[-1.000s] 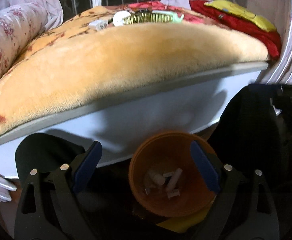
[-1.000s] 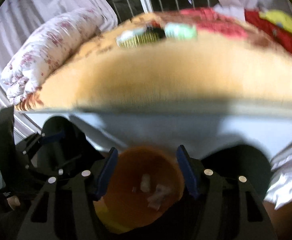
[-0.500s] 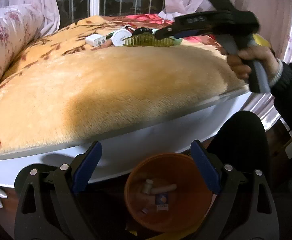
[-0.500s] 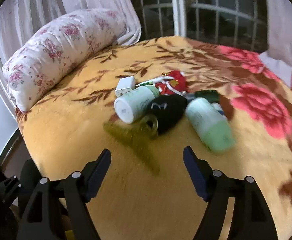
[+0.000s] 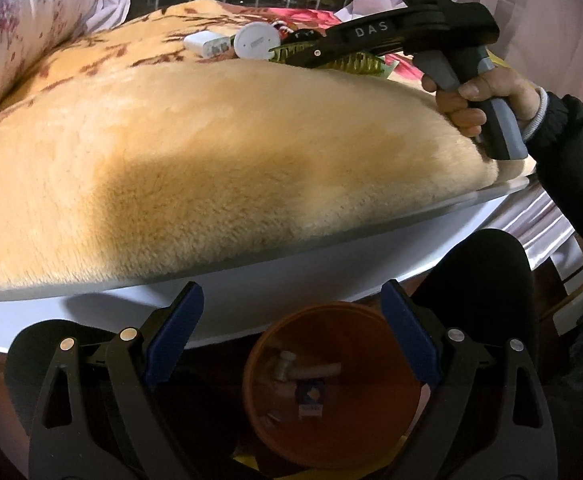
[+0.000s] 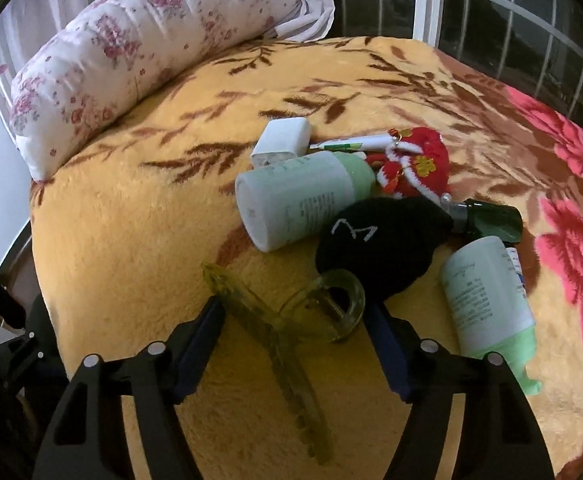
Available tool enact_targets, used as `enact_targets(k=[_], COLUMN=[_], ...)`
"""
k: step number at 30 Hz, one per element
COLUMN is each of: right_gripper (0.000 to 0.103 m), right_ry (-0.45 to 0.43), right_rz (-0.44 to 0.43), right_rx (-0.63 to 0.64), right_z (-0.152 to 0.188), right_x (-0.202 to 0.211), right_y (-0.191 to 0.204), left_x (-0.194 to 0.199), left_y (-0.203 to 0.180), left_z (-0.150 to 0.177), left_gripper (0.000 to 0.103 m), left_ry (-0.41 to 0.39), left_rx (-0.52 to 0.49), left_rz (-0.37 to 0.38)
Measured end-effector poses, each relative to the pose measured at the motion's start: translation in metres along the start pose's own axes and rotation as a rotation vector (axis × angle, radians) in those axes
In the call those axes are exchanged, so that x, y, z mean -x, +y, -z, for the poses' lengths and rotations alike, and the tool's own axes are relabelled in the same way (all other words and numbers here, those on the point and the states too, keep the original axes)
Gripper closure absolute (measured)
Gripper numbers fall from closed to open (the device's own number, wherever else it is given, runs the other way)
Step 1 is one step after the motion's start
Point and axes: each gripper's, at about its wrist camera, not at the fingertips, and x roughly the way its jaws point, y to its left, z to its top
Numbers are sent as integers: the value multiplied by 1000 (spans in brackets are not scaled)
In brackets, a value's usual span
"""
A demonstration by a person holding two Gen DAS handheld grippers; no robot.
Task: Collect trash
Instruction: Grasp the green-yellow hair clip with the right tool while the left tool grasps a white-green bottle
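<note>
A yellow-green hair claw clip [image 6: 291,320] lies on the orange blanket [image 6: 131,240]. My right gripper [image 6: 295,328] is open, its fingers on either side of the clip. Beyond it lie a white-green bottle [image 6: 299,200], a black knit pouch [image 6: 379,244], a second green bottle [image 6: 487,296], a dark green bottle [image 6: 491,220], a red knit toy [image 6: 415,164], a white charger [image 6: 283,140] and a pen [image 6: 351,145]. My left gripper [image 5: 291,336] is open and empty above an orange bin [image 5: 331,392] holding small scraps beside the bed.
A floral pillow [image 6: 131,52] lies at the bed's far left. A barred window [image 6: 491,12] stands behind the bed. In the left wrist view the right gripper's handle and the hand holding it [image 5: 471,80] hang over the blanket [image 5: 211,152]. The bed's grey edge [image 5: 331,252] overhangs the bin.
My right gripper rose from over the bin to the bed top and closed in on the hair clip. My left gripper stayed over the bin.
</note>
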Motion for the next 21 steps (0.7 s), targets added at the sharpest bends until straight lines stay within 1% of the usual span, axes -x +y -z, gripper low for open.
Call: enact_targets(k=[1, 2, 4, 8, 9, 13, 17, 19, 21], right_gripper=[39, 44, 44, 44, 44, 44, 44, 44, 44], right_ry=[0, -1, -13, -61, -86, -155, -194, -219, -239], right_rz=[3, 13, 41, 44, 49, 81, 125, 136, 142], right_rx=[-14, -22, -27, -64, -83, -144, -244, -300, -349], right_z=[0, 2, 7, 19, 23, 41, 63, 77, 89], right_x=[1, 4, 10, 27, 34, 58, 75, 84, 92], right_y=[1, 2, 8, 16, 17, 17, -1, -13, -23], left_x=[0, 0, 3, 8, 9, 23, 36, 37, 33], left_y=[1, 1, -1, -2, -2, -5, -4, -5, -7], left_z=[1, 0, 1, 1, 1, -5, -28, -49, -78], left_gripper=[15, 15, 15, 15, 15, 15, 15, 15, 15], left_ry=[3, 3, -7, -21, -21, -66, -110, -125, -135], left_rx=[6, 8, 2, -5, -6, -14, -28, -40, -59], left_rz=[5, 7, 4, 5, 4, -34, -46, -64, -89])
